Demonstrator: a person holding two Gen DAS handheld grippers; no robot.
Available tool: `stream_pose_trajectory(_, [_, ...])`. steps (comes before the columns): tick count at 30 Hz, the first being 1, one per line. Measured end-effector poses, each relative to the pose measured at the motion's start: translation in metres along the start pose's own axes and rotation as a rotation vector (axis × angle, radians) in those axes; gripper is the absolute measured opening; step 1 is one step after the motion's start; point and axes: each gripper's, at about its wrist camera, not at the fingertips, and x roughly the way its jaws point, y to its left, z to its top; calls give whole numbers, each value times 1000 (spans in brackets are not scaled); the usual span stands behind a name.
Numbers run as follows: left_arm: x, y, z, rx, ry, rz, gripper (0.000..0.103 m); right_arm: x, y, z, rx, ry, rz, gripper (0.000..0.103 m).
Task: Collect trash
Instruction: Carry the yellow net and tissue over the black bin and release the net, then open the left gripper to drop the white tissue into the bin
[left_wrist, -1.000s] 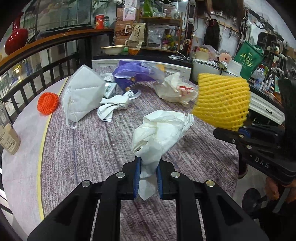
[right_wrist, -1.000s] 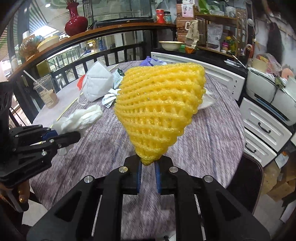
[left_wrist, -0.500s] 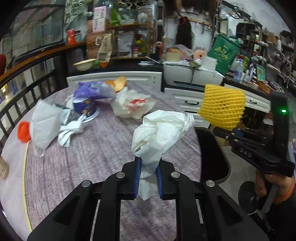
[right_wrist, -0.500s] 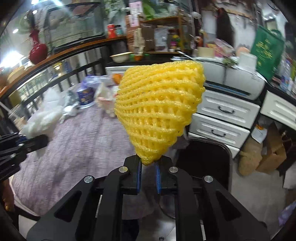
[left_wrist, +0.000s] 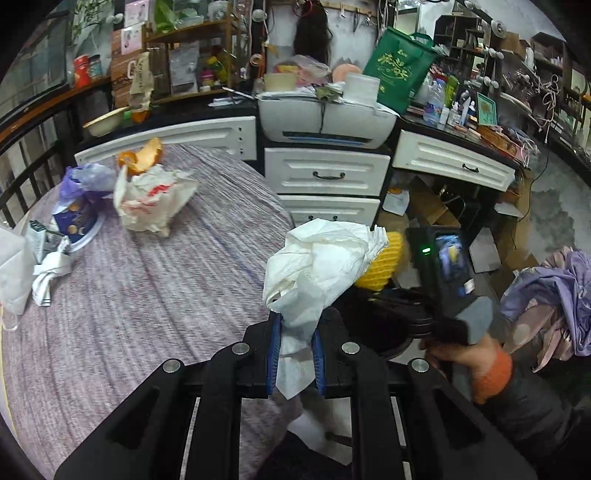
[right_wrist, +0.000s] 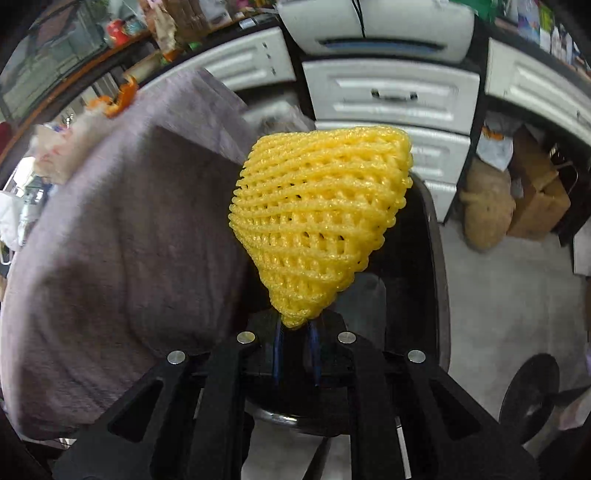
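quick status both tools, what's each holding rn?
Left tool: closed on the crumpled white paper.
Right tool: closed on the yellow foam net, above the black bin.

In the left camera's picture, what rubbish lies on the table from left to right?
White face mask → striped crumpled wrapper → purple bag → white bag with red print, orange peel just behind it.

Each camera rides just behind its own gripper's fingers, angled downward. The left view looks from over the table (left_wrist: 140, 280) edge toward the white drawers (left_wrist: 327, 177) beyond it. The right view sits lower, beside the table (right_wrist: 110, 240), close above the black bin (right_wrist: 424, 229). Both share table and drawers (right_wrist: 391, 98) (blurred on the right).
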Motion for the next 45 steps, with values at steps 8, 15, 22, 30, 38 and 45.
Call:
stream_pose_trajectory(8, [35,-31,-6,36,80,-20,16,48,-25,-11,49,78,-62,22])
stream_pose_trajectory(15, [72,-52,-11,55,157,-43,16,20,-37,-23,55,-15,-111,66])
stream_pose_trajectory(22, [112,-72,-7,95,238,-54,16,-30,-77,-42,147,-119,-222,71])
stream_pose_trajectory(30, [160,-94,-2,148,330,-36,16,-67,-122,-60,261,-161,-267,71])
stream_pose_trajectory(38, [197,-103,-3,156,397,1,17,-75,-128,-70,279,-161,-267,71])
stream_pose_trajectory(45, [220,-91,-9,102,464,19,24,-75,-121,-70,264,-159,-247,71])
